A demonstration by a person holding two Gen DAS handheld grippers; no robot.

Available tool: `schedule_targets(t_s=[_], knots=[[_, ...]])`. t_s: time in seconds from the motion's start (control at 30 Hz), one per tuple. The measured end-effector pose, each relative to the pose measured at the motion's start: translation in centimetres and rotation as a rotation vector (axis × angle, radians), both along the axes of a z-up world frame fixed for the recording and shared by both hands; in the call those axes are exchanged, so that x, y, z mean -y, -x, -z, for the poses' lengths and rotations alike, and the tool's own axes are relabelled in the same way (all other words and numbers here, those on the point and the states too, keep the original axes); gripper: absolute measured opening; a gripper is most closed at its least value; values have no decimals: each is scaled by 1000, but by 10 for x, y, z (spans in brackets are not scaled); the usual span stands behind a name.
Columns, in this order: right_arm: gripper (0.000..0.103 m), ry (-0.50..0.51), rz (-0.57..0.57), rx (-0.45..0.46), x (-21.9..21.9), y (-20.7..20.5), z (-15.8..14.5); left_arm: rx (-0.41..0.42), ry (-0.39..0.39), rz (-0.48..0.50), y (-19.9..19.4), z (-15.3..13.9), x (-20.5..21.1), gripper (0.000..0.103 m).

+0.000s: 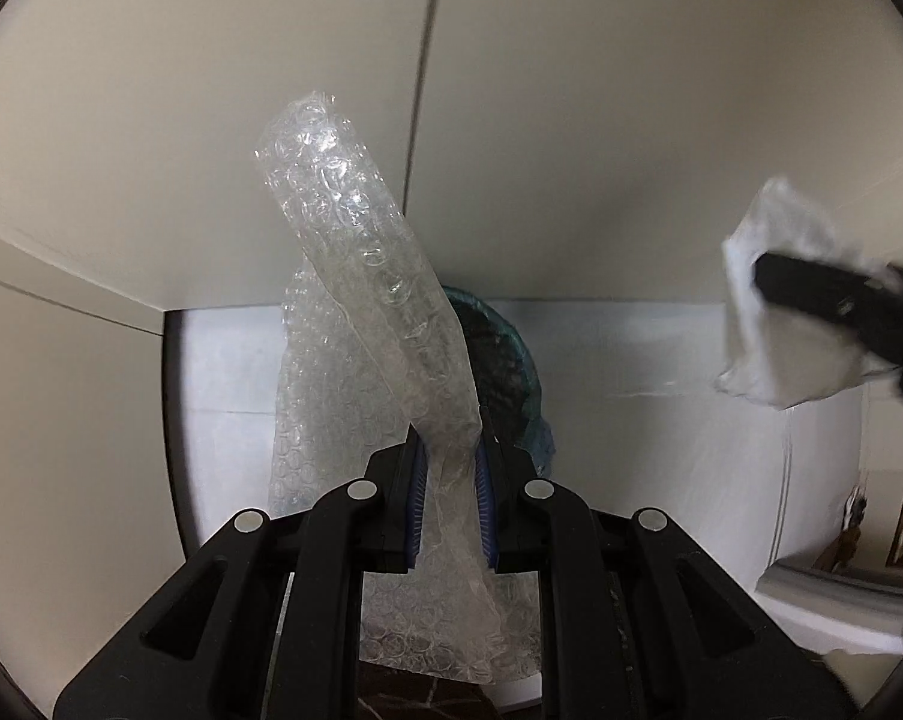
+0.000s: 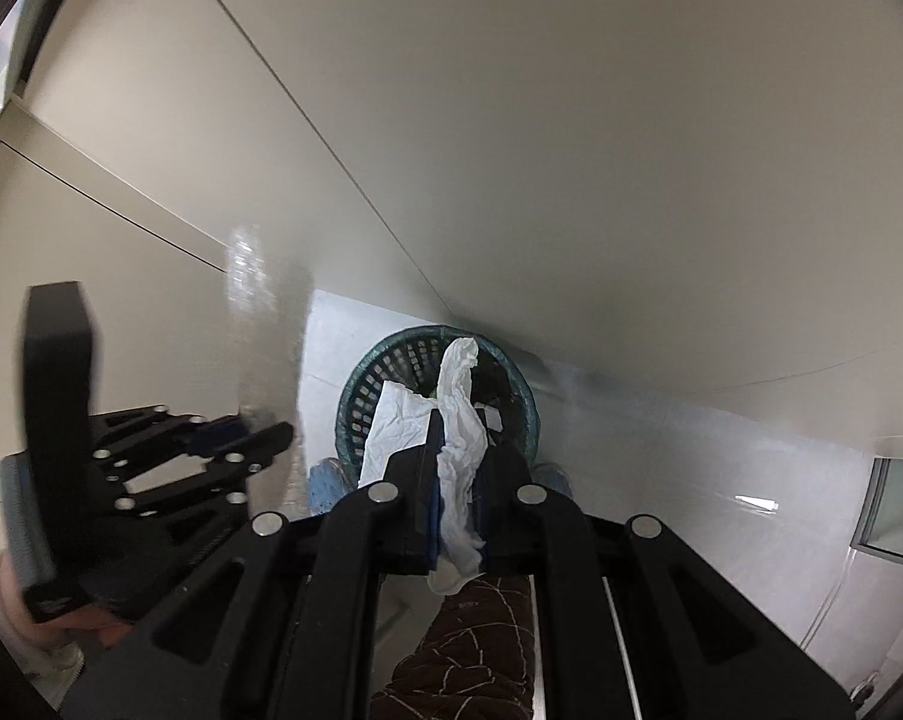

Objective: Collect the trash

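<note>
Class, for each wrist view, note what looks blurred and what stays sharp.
Left wrist view: clear bubble wrap clamped in the left gripper is sharp; the right gripper and its white tissue smear. Right wrist view: the tissue and dark woven waste basket are crisp; the left gripper and bubble wrap streak.

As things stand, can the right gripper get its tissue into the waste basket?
Probably yes. The right gripper, jaws shut on the tissue, hangs above the open basket. Nothing covers the opening, and the left gripper with its bubble wrap is off to the side.
</note>
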State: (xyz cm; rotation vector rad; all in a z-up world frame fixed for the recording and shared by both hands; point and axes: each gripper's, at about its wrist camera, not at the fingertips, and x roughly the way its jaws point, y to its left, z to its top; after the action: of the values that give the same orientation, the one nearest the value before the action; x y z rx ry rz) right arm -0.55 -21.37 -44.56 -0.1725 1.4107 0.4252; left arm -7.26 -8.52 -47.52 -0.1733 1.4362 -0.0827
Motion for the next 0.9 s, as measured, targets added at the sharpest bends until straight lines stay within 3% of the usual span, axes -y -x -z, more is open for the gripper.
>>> schedule_targets(t_s=[0.1,0.23,0.5,0.9], knots=[[7,9,1,-11,0,-3,7,-28,10,6,1,21,4,14],[7,16,11,-29,2,-4,15,-30,25,8,0,28,1,15],[7,22,18,-46,-8,-2,24,-7,46,-24,8,28,-1,32],[7,-15,-13,-40,-7,-8,29,39,34,-106,23,7,-6,77]])
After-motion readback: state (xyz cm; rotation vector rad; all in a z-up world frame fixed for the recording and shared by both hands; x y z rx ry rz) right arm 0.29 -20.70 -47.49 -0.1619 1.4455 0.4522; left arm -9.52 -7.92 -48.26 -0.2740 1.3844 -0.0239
